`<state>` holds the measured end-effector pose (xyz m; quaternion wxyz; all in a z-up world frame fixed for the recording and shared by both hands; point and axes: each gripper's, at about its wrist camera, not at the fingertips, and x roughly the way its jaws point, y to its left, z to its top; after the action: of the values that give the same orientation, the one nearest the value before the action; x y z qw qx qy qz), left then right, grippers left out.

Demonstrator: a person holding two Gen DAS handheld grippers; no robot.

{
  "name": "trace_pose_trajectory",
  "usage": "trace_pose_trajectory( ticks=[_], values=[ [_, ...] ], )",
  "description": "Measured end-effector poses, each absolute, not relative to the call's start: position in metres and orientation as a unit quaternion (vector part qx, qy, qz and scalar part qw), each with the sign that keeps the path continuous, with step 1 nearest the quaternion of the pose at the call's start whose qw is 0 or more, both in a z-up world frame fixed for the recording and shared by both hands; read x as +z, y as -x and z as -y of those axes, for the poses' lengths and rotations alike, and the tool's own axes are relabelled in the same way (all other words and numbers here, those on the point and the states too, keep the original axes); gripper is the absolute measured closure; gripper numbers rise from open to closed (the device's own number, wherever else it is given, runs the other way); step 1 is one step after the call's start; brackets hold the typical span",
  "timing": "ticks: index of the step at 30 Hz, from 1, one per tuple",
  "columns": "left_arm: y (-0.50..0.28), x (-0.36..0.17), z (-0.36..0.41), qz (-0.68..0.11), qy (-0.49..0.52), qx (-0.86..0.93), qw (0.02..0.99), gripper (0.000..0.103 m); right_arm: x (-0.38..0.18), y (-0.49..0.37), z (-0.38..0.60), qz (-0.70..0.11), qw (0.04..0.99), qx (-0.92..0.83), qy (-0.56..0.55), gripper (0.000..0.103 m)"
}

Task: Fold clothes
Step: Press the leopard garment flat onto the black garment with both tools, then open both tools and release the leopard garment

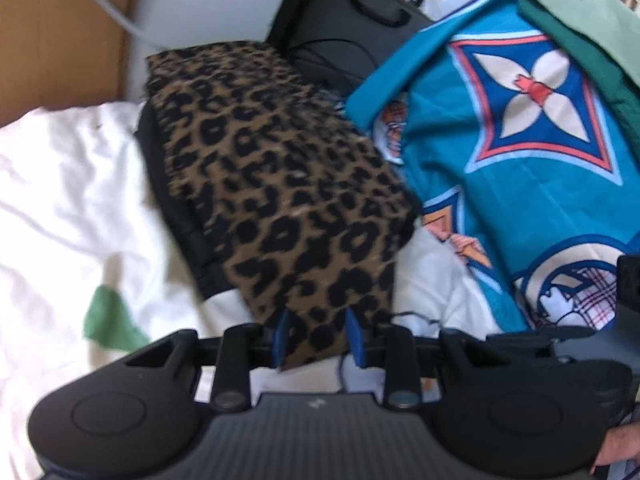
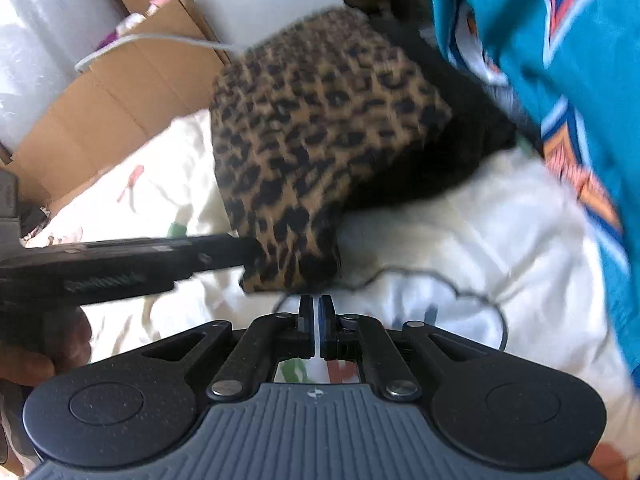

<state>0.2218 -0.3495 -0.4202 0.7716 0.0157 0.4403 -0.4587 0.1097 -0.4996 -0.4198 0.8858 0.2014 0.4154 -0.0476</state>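
A white bedsheet spreads under both tongs, wrinkled, with a green patch to the left of the left tongs. Ahead and to the right of the left tongs lies a teal printed garment with a blue-and-cream diamond motif; in the right wrist view the same teal cloth hangs up and to the right of the right tongs. Flattened cardboard leans ahead and to the left of the right tongs, with a pale cable across it.

The leopard-print garment, lying over something black, stretches straight ahead from the left gripper, whose blue fingers stand on either side of its near corner and pinch it. From the right wrist view that gripper reaches in from the left to the same folded edge.

The right gripper sits just short of the leopard cloth, its fingers almost together with only a thin slit between them and nothing held.
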Motion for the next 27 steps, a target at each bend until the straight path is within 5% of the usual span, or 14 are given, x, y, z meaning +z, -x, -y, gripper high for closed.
trace_pose_trajectory(
  ticks=[18, 20, 23, 27],
  values=[
    [-0.238, -0.386, 0.340, -0.446, -0.043, -0.417, 0.791, 0.072, -0.425, -0.146, 0.508, -0.397, 0.875, -0.111, -0.255, 0.099],
    [-0.238, -0.380, 0.336, -0.451, -0.049, -0.405, 0.794, 0.071, -0.416, -0.146, 0.506, -0.387, 0.878, -0.111, -0.257, 0.095],
    [-0.236, -0.369, 0.332, -0.456, -0.055, -0.390, 0.798, 0.067, -0.400, -0.142, 0.503, -0.371, 0.885, -0.116, -0.257, 0.066],
    [-0.228, -0.352, 0.330, -0.451, -0.060, -0.377, 0.807, 0.049, -0.381, -0.137, 0.500, -0.367, 0.886, -0.122, -0.257, 0.060]
  ],
)
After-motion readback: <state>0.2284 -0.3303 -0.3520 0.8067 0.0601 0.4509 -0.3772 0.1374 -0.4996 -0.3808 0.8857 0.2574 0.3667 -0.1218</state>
